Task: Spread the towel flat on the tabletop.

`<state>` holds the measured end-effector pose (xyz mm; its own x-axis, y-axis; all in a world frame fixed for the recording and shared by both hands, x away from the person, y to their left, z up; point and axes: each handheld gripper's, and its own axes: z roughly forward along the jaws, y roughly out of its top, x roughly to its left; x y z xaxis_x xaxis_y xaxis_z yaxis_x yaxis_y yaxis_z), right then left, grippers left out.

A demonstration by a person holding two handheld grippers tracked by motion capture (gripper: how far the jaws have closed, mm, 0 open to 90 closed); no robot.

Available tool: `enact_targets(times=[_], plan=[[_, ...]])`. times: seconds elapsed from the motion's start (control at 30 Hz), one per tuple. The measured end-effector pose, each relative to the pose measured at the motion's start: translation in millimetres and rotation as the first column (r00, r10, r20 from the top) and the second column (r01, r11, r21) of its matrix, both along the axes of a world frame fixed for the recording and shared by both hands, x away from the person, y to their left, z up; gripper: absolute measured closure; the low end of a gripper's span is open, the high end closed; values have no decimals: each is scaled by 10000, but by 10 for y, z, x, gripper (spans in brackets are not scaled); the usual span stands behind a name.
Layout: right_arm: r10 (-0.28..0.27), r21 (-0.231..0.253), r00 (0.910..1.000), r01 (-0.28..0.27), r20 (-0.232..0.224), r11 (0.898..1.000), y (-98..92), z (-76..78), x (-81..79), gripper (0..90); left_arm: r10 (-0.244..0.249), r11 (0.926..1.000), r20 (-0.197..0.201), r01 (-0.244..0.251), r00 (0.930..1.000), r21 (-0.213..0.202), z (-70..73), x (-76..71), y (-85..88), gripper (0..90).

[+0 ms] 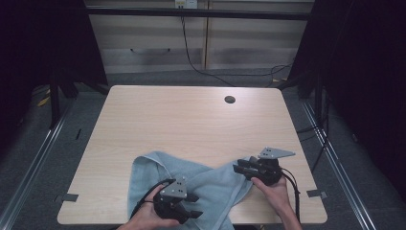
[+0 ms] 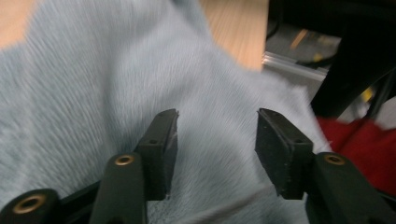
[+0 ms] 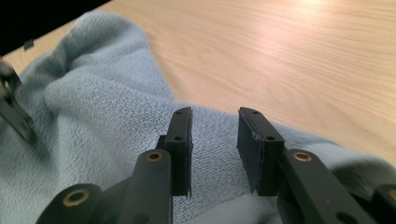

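A light blue towel (image 1: pixel 206 184) lies crumpled on the near part of the wooden table (image 1: pixel 191 120), with one part hanging over the front edge. My left gripper (image 1: pixel 195 206) hovers over the towel's near-left part, jaws open and pointing right. In the left gripper view the left gripper (image 2: pixel 217 126) stands open just above the towel (image 2: pixel 116 84), nothing between its fingers. My right gripper (image 1: pixel 238 168) sits at the towel's right corner, pointing left. In the right gripper view the right gripper (image 3: pixel 215 126) is open, with the towel (image 3: pixel 93 112) lying under its jaws.
A round cable hole (image 1: pixel 230 99) sits near the table's far edge. Beyond the table stand pale cabinets (image 1: pixel 201 43) with a hanging black cable. Metal rails run along both sides on the floor. Something red (image 2: pixel 369 144) shows past the table's front edge.
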<state>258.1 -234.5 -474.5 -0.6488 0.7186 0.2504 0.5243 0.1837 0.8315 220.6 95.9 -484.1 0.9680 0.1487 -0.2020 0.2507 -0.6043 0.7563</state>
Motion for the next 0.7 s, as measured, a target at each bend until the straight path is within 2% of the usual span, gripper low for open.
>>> enact_targets(times=[0.07,0.13,0.2,0.23,0.27,0.33,0.4,0.43,0.5,0.57,0.63,0.7], plan=[[-177,-69,9998,178,90,9998,-23,23,-11,646,-95,9998,-113,97,9999,163,-67,-6,0,457],[-466,134,9987,463,230,9988,-98,58,-24,641,-257,9989,-208,264,9995,380,-122,-29,-7,432],[-954,173,9952,950,223,9953,-224,58,-35,623,-218,9992,21,218,9998,320,-139,-57,3,426],[-954,173,9952,950,223,9953,-224,58,-35,623,-245,9988,132,240,9996,417,-138,-62,8,426],[-1104,200,9937,1100,208,9937,-266,47,-36,617,-144,9991,376,128,9992,416,-149,-86,12,444],[-1308,174,9912,1305,192,9913,-337,35,-37,614,-90,9989,1018,42,9948,476,-159,-123,19,542],[-1533,312,9880,1527,178,9878,-409,28,-43,612,3,9988,1170,-59,9931,480,-160,-150,22,615],[-1620,364,9867,1615,122,9862,-438,17,-46,609,42,9986,1193,-104,9929,515,-156,-146,27,681],[-1737,288,9848,1735,50,9844,-481,-12,-54,609,143,9985,904,-190,9958,517,-149,-123,33,766],[-1806,156,9836,1806,1,9834,-498,-31,-62,607,200,9981,717,-240,9972,560,-129,-108,41,799],[-1814,166,9834,1814,38,9833,-510,-31,-64,607,530,9983,383,-539,9979,229,-75,-107,53,806],[-1842,267,9829,1840,75,9826,-517,-14,-69,605,499,9985,230,-494,9985,-226,52,-105,91,807]])
